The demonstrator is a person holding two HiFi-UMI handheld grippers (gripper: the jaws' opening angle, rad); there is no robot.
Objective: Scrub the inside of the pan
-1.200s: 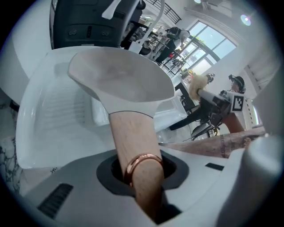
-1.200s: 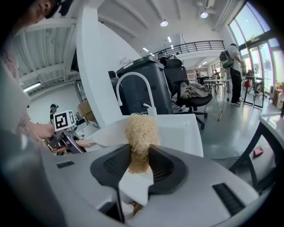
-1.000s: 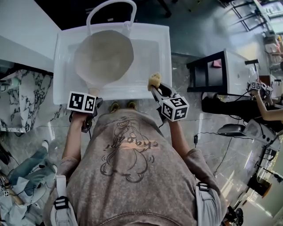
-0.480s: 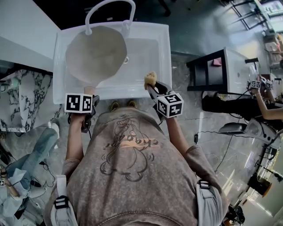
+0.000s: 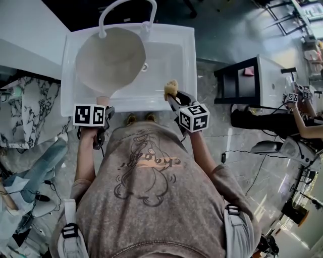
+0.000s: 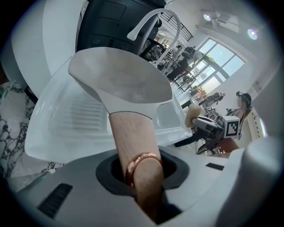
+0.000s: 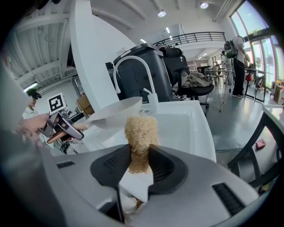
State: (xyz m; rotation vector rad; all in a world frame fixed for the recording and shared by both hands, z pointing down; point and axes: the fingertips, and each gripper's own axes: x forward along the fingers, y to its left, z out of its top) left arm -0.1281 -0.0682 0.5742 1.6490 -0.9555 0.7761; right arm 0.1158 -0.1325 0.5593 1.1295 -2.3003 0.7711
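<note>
A white pan with a wooden handle hangs tilted over the white sink. My left gripper is shut on that handle, a copper ring showing at the jaws. The pan's pale inside faces up and to the right. My right gripper is shut on a tan loofah scrubber, held above the sink's front right rim, apart from the pan. The scrubber sticks out past the jaws.
A white arched faucet stands at the sink's far edge. A marble-patterned counter lies to the left. A black-framed stand is to the right. A person's arm with a gripper shows at far right.
The pan has shifted left and slightly farther back over the sink. My right gripper with the scrubber has edged left and a little toward the sink.
</note>
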